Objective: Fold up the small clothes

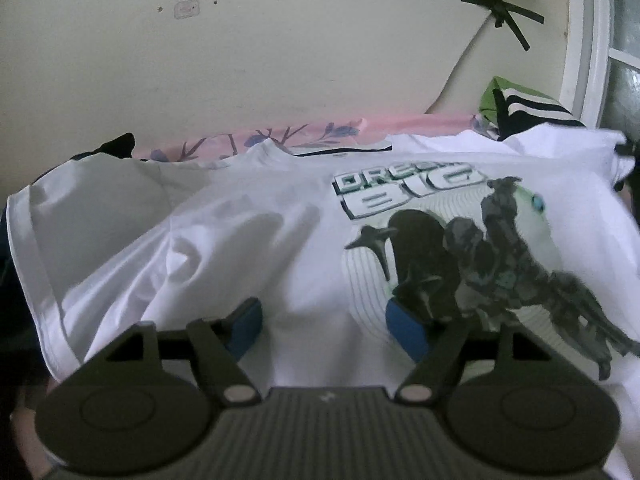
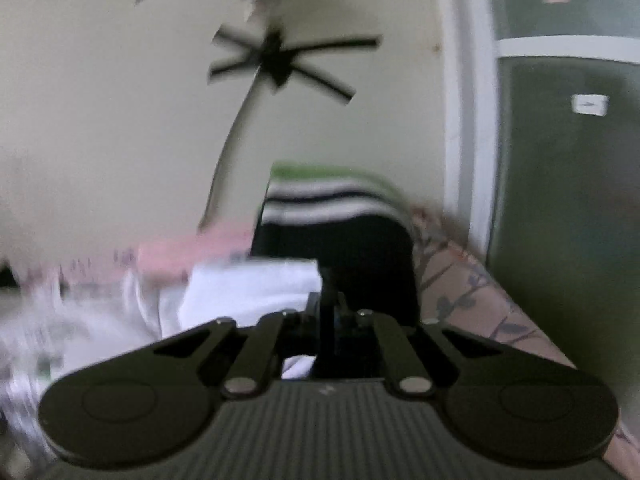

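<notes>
Just ahead of the left gripper [image 1: 324, 326], whose blue-padded fingers [image 1: 406, 330] stand wide apart with nothing clamped between them, a white T-shirt [image 1: 248, 240] lies spread face up. Its cloth shows in the gap between the jaws, but the pads do not press on it. The shirt's printed picture [image 1: 472, 256], dark figures under the words "DREAM BIG", sits to the right of the gripper, and one sleeve [image 1: 80, 208] reaches out to the left. Beyond the collar a pink floral bedsheet [image 1: 304, 136] covers the surface, and at the far right of it stands a pile of clothes [image 1: 520, 108] in green, white and black. Behind everything rises a cream wall [image 1: 280, 48] with a cross of black tape [image 1: 502, 10] holding a white cable.

From the right wrist view, which is blurred, the right gripper [image 2: 332, 320] has its fingers drawn together. A white fold of the T-shirt [image 2: 248, 292] lies just to its left; whether any cloth is caught between the pads cannot be told. Straight ahead is the striped pile of clothes [image 2: 332, 208], with the floral bedsheet [image 2: 472, 296] running along the right. Farther off are the taped wall [image 2: 120, 120] and a green glass door [image 2: 560, 200] in a white frame.
</notes>
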Motion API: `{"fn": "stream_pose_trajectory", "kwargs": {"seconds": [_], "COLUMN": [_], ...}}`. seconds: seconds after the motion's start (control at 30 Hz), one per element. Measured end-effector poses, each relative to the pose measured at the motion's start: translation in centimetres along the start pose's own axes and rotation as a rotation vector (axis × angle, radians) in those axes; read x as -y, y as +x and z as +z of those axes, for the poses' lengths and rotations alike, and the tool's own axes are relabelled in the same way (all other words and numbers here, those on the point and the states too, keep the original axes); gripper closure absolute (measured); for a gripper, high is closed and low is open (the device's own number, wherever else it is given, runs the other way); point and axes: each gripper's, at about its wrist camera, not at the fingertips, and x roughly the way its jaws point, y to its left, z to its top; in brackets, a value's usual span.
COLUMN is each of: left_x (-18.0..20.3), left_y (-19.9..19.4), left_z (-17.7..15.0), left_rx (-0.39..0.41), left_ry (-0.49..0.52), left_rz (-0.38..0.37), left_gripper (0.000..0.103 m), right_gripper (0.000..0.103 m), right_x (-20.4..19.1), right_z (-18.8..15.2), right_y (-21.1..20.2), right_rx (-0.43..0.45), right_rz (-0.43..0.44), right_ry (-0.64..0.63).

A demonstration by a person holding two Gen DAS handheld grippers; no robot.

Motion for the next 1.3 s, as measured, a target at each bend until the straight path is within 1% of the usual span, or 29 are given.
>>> {"fn": "stream_pose_trajectory", "kwargs": {"seconds": [0.03,0.07,0.1,0.13,0.17,0.2,0.27,0.3,0.33,0.4,0.43,0.47,0.5,0.53,0.57,0.63,0.7,0.73,0.8,0.9,0.97,1.03,1.07,1.1,1.13,1.17,1.2,1.23,1.3], "left_x": [-0.1,-0.2,-0.3,-0.3,-0.3,-0.2,-0.1,-0.3,-0.3,-0.5,-0.6,-0.6,-0.6,-0.7,-0.7,-0.9,-1.2,-1.4,-1.7,-2.6,-3.4,-4.4,-5.0,-5.6,-6.2,-6.9,-7.2,-7.4,-7.3], "left_y": [0.0,-0.1,0.0,0.0,0.0,-0.1,-0.2,-0.2,-0.2,-0.2,-0.2,-0.2,-0.3,-0.3,-0.4,-0.6,-0.9,-1.1,-1.6,-2.1,-2.3,-2.3,-2.3,-2.2,-2.2,-2.1,-2.0,-1.9,-1.9], "left_z": [-0.1,-0.1,0.0,0.0,0.0,0.1,0.0,0.1,0.1,0.1,0.1,0.1,0.1,0.1,0.1,0.1,0.0,-0.1,-0.1,0.0,0.0,0.0,0.0,-0.1,-0.1,-0.1,-0.2,-0.3,-0.3], "left_rx": [0.001,0.001,0.001,0.0,0.0,0.0,0.003,0.004,0.005,0.006,0.007,0.007,0.009,0.011,0.015,0.03,0.046,0.059,0.088,0.122,0.132,0.137,0.138,0.138,0.137,0.136,0.134,0.132,0.132], "left_ry": [-0.008,-0.015,-0.017,-0.017,-0.016,-0.014,-0.013,-0.014,-0.019,-0.029,-0.035,-0.038,-0.039,-0.038,-0.039,-0.048,-0.063,-0.075,-0.097,-0.14,-0.186,-0.24,-0.272,-0.304,-0.332,-0.36,-0.376,-0.388,-0.387], "left_rz": [-0.005,-0.01,-0.015,-0.018,-0.017,-0.016,-0.016,-0.02,-0.023,-0.032,-0.036,-0.038,-0.038,-0.038,-0.039,-0.041,-0.045,-0.048,-0.058,-0.082,-0.097,-0.116,-0.13,-0.139,-0.147,-0.157,-0.165,-0.17,-0.165], "left_gripper": [0.031,0.031,0.029,0.028,0.028,0.028,0.027,0.027,0.027,0.026,0.026,0.026,0.026,0.026,0.026,0.027,0.027,0.027,0.027,0.027,0.027,0.026,0.026,0.026,0.026,0.026,0.026,0.027,0.026], "right_gripper": [0.098,0.083,0.074,0.059,0.053,0.051,0.049,0.048,0.045,0.045,0.046,0.057,0.065,0.101,0.103,0.103,0.103,0.103,0.103,0.103,0.103,0.103,0.103,0.103,0.103,0.103,0.099,0.091,0.084], "right_x": [-1.0,-0.5,0.9,1.4,2.4,3.7,5.4,6.5,5.9,7.4,8.0,8.3,7.5,7.5,7.5,8.1,10.2,11.0,11.1,7.4,3.9,-0.8,-3.2,-6.2,-8.9,-10.4,-11.1,-10.9,-8.9], "right_z": [-0.9,-1.2,-1.2,-2.0,-2.3,-2.7,-4.0,-4.4,-5.5,-6.2,-6.6,-7.3,-8.3,-8.3,-7.9,-6.4,-2.2,0.4,5.8,12.3,14.4,14.7,14.4,13.9,13.0,12.7,12.6,12.7,12.5], "right_y": [-1.4,-1.6,-1.2,-1.8,-1.9,-2.0,-3.3,-3.5,-3.3,-2.5,-1.8,-1.0,-0.7,-0.5,-0.6,-0.3,-0.2,-0.4,-0.6,-1.9,-2.6,-3.2,-3.3,-2.6,-1.8,-0.5,-0.3,-0.4,-0.9], "right_rx": [-0.013,-0.018,-0.014,-0.003,0.009,0.016,0.035,0.037,0.032,-0.013,-0.039,-0.068,-0.084,-0.062,-0.067,-0.031,0.082,0.147,0.259,0.352,0.379,0.368,0.338,0.274,0.182,0.09,0.019,-0.014,0.013], "right_rz": [0.015,0.047,0.081,0.089,0.101,0.113,0.118,0.107,0.093,0.053,0.032,0.038,0.031,-0.012,-0.015,-0.059,-0.148,-0.165,-0.151,-0.059,0.04,0.166,0.238,0.335,0.443,0.537,0.6,0.65,0.688], "right_ry": [0.015,0.059,0.125,0.183,0.248,0.303,0.35,0.353,0.348,0.311,0.282,0.258,0.23,0.179,0.146,0.158,0.177,0.188,0.152,-0.003,-0.131,-0.251,-0.279,-0.296,-0.306,-0.309,-0.312,-0.305,-0.231]}}
